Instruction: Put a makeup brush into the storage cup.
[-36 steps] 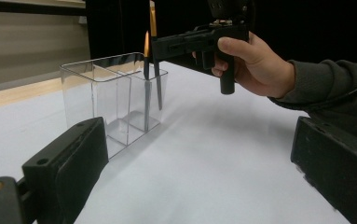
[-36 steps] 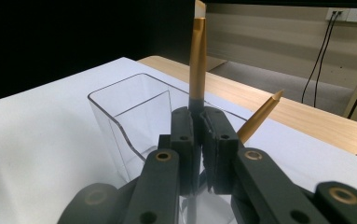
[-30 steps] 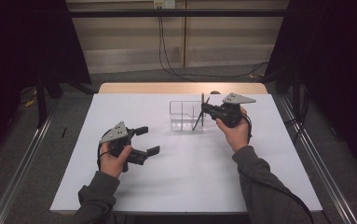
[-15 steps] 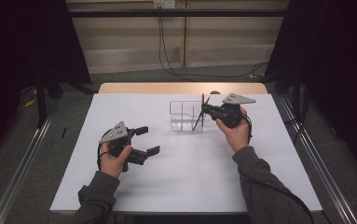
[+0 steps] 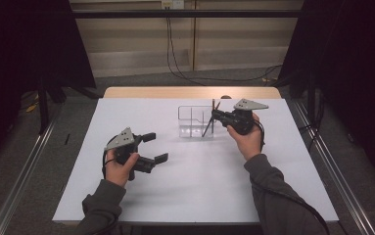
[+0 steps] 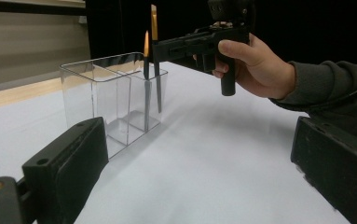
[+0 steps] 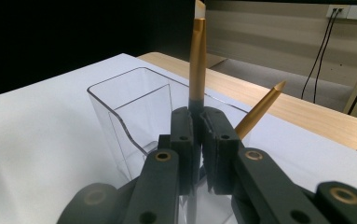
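The right gripper (image 7: 195,140) clamps a gold-handled brush (image 7: 197,60) upright over (perhaps inside) the clear organizer (image 7: 134,116).

Wide bare white table (image 5: 195,191) runs along the near edge and both side edges, open to any pass. Toward the far edge, right of its middle, a clear divided organizer (image 5: 195,122) stands as the one obstacle, a second brush (image 7: 259,109) leaning inside. The right gripper (image 5: 215,115) (clamped on an upright gold-handled brush (image 7: 197,56)) blocks its right-hand end, while the left gripper (image 5: 154,148) hangs spread wide near the left edge.
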Demonstrator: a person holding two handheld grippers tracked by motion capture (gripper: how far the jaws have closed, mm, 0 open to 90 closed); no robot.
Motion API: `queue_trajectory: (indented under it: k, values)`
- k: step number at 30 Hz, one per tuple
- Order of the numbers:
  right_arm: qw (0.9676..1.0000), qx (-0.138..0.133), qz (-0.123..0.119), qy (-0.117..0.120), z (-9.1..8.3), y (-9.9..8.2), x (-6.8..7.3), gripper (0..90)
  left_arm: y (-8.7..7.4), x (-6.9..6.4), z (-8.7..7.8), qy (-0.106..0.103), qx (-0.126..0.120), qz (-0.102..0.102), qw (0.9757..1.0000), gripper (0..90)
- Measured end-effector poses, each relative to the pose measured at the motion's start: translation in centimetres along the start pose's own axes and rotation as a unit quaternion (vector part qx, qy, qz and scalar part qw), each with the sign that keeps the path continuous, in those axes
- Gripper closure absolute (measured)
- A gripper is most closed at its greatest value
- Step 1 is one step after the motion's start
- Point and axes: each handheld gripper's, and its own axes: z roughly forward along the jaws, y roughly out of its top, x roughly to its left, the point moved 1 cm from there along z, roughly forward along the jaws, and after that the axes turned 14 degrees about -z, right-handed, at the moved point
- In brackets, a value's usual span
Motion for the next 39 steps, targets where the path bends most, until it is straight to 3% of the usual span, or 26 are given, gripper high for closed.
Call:
queue_trajectory:
  k: [8, 19, 34, 39]
  values:
    - [1.0000, 0.002, -0.010, -0.001, -0.03, -0.11, 0.18, 80.1, 0.00, 0.00, 0.01, 0.000, 0.000, 0.001, 1.0000, 3.7]
    - [0.9999, -0.002, -0.006, -0.014, -0.15, 0.09, 0.22, 65.5, 0.01, -0.01, 0.01, 0.000, -0.001, 0.000, 1.0000, 3.7]
    - [0.9999, -0.006, -0.015, -0.006, -0.15, 0.16, 0.70, 52.0, -0.07, 0.12, -0.11, -0.001, 0.002, 0.004, 1.0000, 3.7]
    - [0.9999, -0.009, -0.010, -0.006, -0.18, 0.08, 0.75, 46.5, -0.18, 0.11, -0.17, 0.003, 0.000, -0.003, 1.0000, 3.7]
